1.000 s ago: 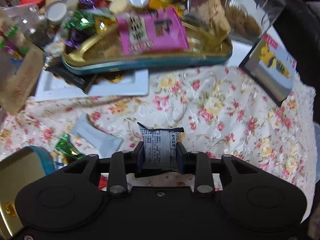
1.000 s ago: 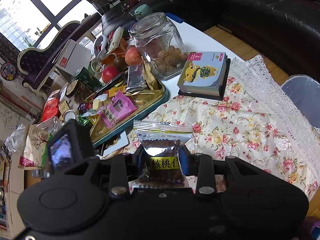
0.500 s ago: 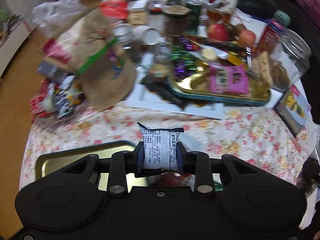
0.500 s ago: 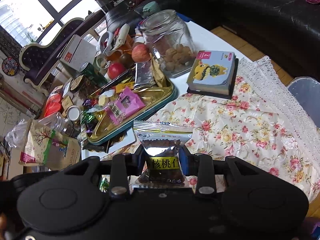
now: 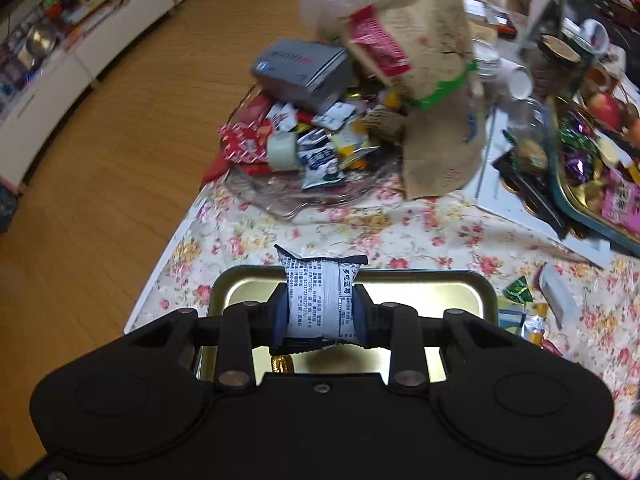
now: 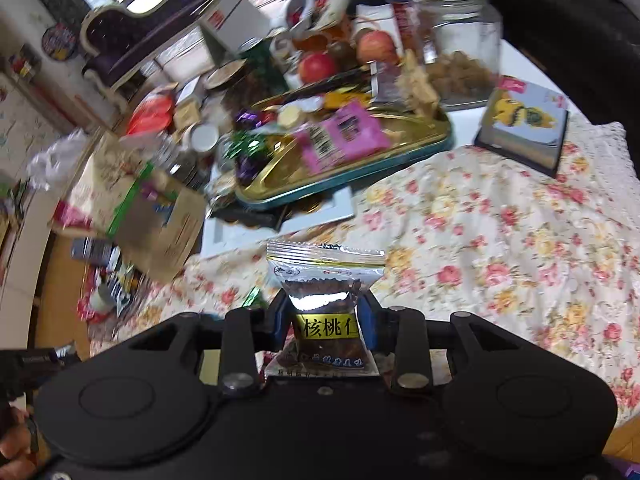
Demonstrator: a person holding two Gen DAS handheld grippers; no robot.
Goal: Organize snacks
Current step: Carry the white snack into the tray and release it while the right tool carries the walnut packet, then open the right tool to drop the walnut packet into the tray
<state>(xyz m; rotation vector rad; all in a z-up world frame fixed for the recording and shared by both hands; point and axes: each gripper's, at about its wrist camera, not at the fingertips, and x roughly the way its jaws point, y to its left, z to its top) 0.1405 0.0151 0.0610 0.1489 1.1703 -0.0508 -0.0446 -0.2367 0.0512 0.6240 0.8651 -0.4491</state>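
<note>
Left hand-held gripper [image 5: 320,316]: jaws part-closed, blue pads pinching a small white printed snack packet [image 5: 320,300] upright btwn them, packet top sticking out past the fingertips. It hangs over a shallow gold rectangular tin tray [image 5: 460,292] at the worktop's near edge w/ floral cloth [image 5: 420,236]; a small gold item in the tray is mostly hidden by the gripper body. Right hand-held gripper [image 6: 326,320]: also part-closed, clamped on a clear-topped brown walnut snack pouch w/ yellow label [image 6: 326,292], lower end cut off behind the body. Far side is motion-blurred: teal-rimmed gold tray of sweets [image 6: 360,176], glass jar [image 6: 460,40], brown paper bag [image 6: 160,216]; loose wrappers beside the near tray hard to make out.
</note>
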